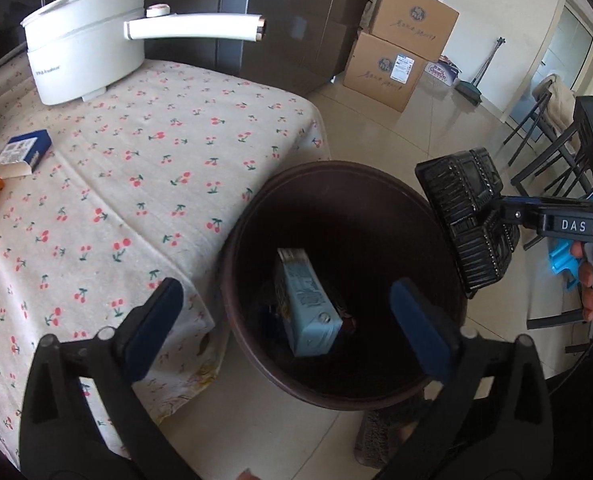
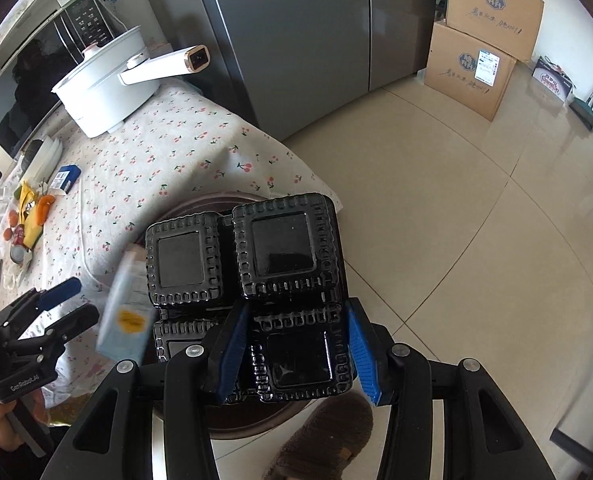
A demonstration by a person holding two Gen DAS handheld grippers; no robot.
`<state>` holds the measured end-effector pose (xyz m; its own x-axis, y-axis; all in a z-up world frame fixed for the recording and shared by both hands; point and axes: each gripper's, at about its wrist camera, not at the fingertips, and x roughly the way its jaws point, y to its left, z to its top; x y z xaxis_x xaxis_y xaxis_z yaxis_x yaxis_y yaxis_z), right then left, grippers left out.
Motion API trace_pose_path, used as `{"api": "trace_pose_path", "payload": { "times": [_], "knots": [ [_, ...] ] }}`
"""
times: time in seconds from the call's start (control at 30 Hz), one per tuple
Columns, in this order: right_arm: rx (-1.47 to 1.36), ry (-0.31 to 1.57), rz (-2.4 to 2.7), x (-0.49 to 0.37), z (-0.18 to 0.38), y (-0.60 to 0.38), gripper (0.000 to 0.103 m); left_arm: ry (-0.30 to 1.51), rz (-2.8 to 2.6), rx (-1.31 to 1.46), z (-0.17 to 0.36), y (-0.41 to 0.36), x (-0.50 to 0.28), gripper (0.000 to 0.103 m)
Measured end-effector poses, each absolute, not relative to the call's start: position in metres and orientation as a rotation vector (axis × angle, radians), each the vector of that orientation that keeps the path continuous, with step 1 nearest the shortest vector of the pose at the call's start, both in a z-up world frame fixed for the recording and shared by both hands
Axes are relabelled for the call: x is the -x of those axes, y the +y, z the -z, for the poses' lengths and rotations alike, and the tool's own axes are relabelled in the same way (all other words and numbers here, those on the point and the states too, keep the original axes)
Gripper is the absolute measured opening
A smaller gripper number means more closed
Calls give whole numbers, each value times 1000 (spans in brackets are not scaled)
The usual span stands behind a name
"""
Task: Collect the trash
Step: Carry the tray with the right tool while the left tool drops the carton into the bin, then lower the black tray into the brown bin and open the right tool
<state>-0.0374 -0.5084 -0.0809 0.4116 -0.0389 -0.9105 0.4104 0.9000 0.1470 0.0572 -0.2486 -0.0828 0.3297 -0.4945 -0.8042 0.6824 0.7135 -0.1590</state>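
The right gripper (image 2: 296, 344) is clamping a black plastic tray (image 2: 252, 276) above the bin (image 1: 336, 280) — best centred, then released. The left gripper (image 1: 284, 328), at nine o'clock, is hanging wide open, empty — a carton (image 1: 306, 304) is lying inside.

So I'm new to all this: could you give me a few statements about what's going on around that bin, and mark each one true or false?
1. The right tool grips a black plastic tray. True.
2. The left tool is clamped on a carton. False: its jaws are spread wide with nothing between them.
3. A light blue carton is inside the dark bin. True in the left wrist view; whether it has landed is unclear.
4. The bin stands on the tablecloth. False: it sits on the tiled floor beside the table.
5. The white pot lies tipped on its side. False: it stands upright on the table.
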Motion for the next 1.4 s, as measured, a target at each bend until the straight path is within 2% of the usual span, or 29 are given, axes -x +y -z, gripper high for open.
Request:
{"api": "trace_pose_path", "payload": {
  "times": [0.43, 0.5, 0.53, 0.57, 0.87, 1.0, 1.1, 1.4],
  "knots": [
    [-368, 1124, 236, 25, 81, -490, 52, 959, 690, -278, 75, -215, -60, 102],
    [-385, 1125, 202, 21, 83, -486, 66, 959, 678, -278, 74, -208, -61, 102],
    [-387, 1125, 202, 20, 83, -483, 79, 959, 672, -276, 73, -205, -61, 102],
    [-386, 1124, 202, 19, 82, -481, 80, 960, 667, -274, 73, -201, -62, 102],
    [-291, 1135, 232, 7, 79, -460, 81, 971, 621, -234, 67, -173, -70, 102],
    [-390, 1143, 204, 6, 83, -464, 81, 974, 614, -218, 65, -165, -72, 102],
    [-233, 1148, 259, 3, 81, -454, 81, 981, 612, -214, 65, -162, -73, 102],
    [-184, 1271, 302, 4, 135, -473, 81, 992, 618, -227, 69, -160, -71, 102]
  ]
}}
